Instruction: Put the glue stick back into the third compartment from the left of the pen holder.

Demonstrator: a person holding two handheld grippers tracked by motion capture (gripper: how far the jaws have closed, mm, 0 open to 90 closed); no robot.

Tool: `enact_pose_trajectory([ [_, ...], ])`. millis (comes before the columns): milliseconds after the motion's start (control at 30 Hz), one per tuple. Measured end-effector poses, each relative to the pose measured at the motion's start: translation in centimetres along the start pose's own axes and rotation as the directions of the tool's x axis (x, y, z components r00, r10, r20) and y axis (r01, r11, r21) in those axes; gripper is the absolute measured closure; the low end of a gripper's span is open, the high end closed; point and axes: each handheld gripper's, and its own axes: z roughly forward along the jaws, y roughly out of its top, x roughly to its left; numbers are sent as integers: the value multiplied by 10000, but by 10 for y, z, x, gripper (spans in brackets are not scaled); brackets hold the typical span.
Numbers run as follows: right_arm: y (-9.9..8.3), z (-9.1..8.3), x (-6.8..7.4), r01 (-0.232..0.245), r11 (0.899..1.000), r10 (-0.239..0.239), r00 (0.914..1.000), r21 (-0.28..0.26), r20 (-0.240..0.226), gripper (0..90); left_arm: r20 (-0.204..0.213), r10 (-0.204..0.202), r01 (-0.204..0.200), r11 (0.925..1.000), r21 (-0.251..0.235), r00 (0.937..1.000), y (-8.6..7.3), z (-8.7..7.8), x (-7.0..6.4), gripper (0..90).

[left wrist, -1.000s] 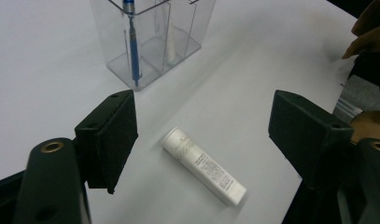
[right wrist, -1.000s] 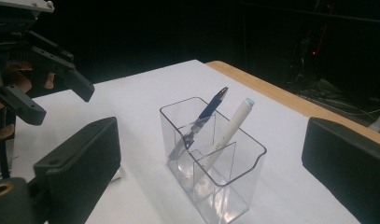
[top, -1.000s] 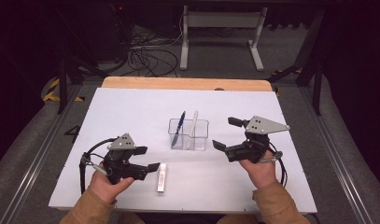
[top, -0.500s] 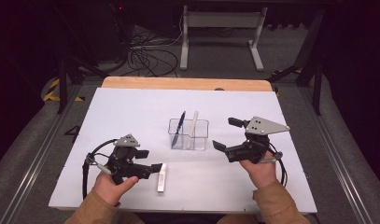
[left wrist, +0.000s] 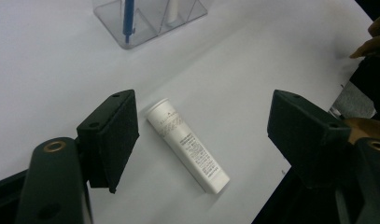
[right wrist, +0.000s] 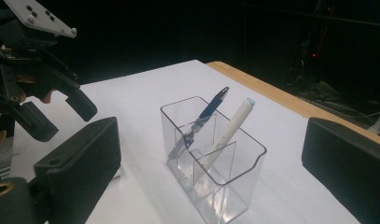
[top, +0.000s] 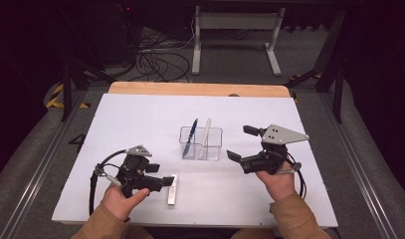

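A white tube [left wrist: 187, 145] with small print lies flat on the white table [top: 140, 124], near its front edge. My left gripper [left wrist: 201, 121] stands open over the tube, one jaw on each side and neither touching it. From above, the left gripper [top: 160, 175] sits just left of the tube [top: 172, 189]. A clear plastic organizer [right wrist: 211, 158] stands mid-table, with a blue pen [right wrist: 201, 121] and a white pen [right wrist: 229, 126] leaning in it. My right gripper [top: 242, 143] is open, just right of the organizer [top: 201, 143], and holds nothing.
A wooden strip [top: 200, 89] runs along the table's far edge. Beyond it are a metal stand [top: 235, 30] and cables [top: 155, 59] on the floor. Metal rails [top: 41, 164] flank the table on both sides.
My left gripper has shifted slightly to the right, closer to the tube. The right gripper has not moved.
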Motion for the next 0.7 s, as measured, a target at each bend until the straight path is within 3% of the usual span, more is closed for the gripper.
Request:
enact_pose_trajectory([
  [200,0,0,0,-12,10000,12,10000,-18,-5,51,-8,-425,425,9988,229,9991,-2,7,3,266],
  [333,1,0,0,-5,10000,5,10000,-70,-45,51,-419,-322,342,9983,481,9986,-3,14,4,313],
  [700,1,2,0,28,10000,-28,10000,-78,-84,52,-530,-687,737,9924,985,9962,-6,30,6,352],
])
